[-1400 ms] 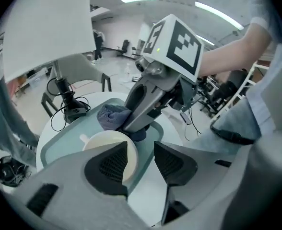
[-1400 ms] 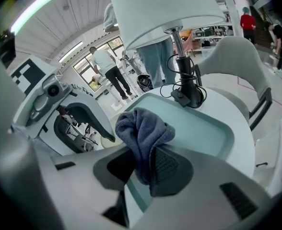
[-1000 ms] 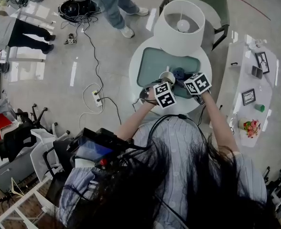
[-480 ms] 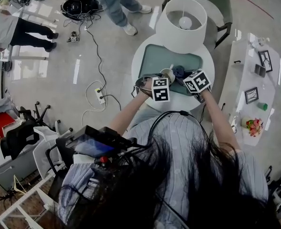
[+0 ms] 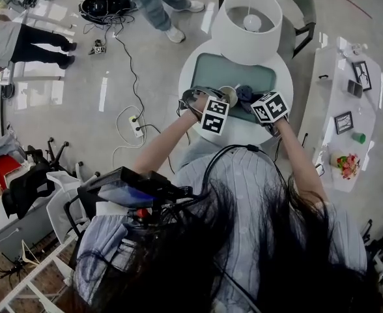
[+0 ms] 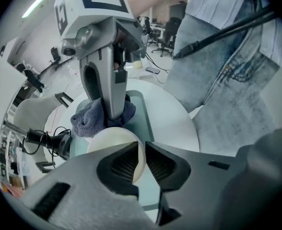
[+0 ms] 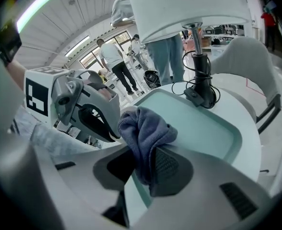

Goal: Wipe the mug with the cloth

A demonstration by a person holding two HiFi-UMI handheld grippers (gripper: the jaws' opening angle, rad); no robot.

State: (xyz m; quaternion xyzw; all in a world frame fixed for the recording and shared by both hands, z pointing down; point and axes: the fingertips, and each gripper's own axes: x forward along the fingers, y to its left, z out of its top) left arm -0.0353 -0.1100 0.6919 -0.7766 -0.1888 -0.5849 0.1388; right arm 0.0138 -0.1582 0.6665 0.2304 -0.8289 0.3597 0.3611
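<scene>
Cream mug (image 5: 228,94) and grey-blue cloth (image 5: 245,96) meet over the teal tray (image 5: 211,77) on a round white table (image 5: 243,135) in the head view. Left gripper view: the left gripper (image 6: 144,159) has its jaws clamped on the mug's edge, and the cloth lies just beyond. Right gripper view: the right gripper (image 7: 142,169) pinches the bunched cloth above the tray.
</scene>
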